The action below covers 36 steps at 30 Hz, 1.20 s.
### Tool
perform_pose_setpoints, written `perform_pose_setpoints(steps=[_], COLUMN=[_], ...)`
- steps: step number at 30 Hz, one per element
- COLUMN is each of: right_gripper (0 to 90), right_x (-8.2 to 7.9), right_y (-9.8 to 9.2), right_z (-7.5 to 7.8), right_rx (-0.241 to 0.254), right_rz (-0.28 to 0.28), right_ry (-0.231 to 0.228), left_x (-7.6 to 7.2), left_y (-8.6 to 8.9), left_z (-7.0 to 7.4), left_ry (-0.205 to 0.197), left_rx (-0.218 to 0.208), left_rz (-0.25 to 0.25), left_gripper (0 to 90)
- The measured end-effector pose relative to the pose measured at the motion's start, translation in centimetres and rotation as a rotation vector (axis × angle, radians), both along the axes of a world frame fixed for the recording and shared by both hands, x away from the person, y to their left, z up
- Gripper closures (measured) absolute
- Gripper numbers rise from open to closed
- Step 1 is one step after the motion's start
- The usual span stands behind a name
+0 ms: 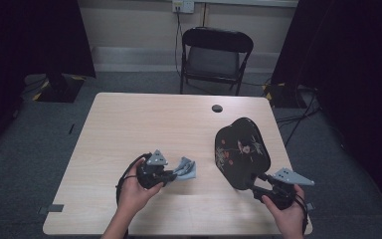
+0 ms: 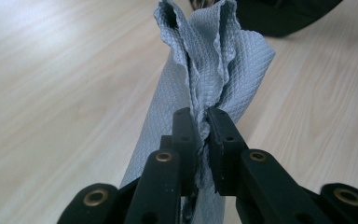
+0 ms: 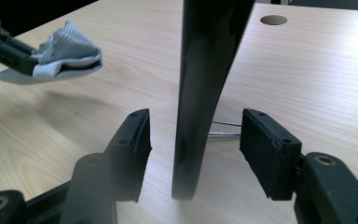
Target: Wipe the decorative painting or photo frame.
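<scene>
Left gripper (image 2: 204,135): jaws pinched together on a grey cloth (image 2: 214,70). The cloth is bunched in folds between the pads; its free end stands out past the fingertips, and more of it hangs under the jaws. From the high view the left gripper (image 1: 171,175) sits in the person's left hand (image 1: 134,191), the cloth (image 1: 185,168) sticking out toward the right gripper's side, seemingly clear of the table (image 1: 144,124).

Right gripper (image 3: 193,144): jaws apart, pads on either side of a black tray (image 3: 205,84) standing on edge. Neither pad presses it; a gap shows on both sides, wider on the right. A thin wire stand (image 3: 226,129) shows just behind the tray's lower edge. High view: right gripper (image 1: 261,183) held by the right hand (image 1: 286,214), at the near rim of the tray (image 1: 241,152), whose painted face tilts up.

Beyond both grippers: a round hole (image 1: 217,108) in the tabletop, then a folding chair (image 1: 214,59).
</scene>
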State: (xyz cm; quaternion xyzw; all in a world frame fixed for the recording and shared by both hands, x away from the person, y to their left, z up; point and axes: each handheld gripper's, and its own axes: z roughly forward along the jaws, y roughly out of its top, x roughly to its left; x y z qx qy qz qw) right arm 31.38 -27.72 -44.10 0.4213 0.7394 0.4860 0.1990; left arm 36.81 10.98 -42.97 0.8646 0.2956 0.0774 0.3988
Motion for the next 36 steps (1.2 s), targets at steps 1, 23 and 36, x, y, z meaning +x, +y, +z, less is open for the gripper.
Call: perform_pose_setpoints(steps=[1,23,36], right_gripper=[43.2,42.9,59.8], right_x=[0.0,0.3,0.3], right_y=[0.0,0.1,-0.1], right_z=[0.0,0.0,0.3], right_rx=[0.0,0.004,0.015], right_rz=[0.0,0.003,0.035], right_ry=[0.0,0.004,0.017], left_x=[0.0,5.4,6.8], left_y=[0.0,-6.6,-9.3], left_z=[0.0,7.1,6.5], left_ry=[0.0,-0.102,-0.097], left_rx=[0.0,-0.106,-0.098], left_rz=[0.0,0.0,0.0], left_gripper=[82.2,81.9,81.5])
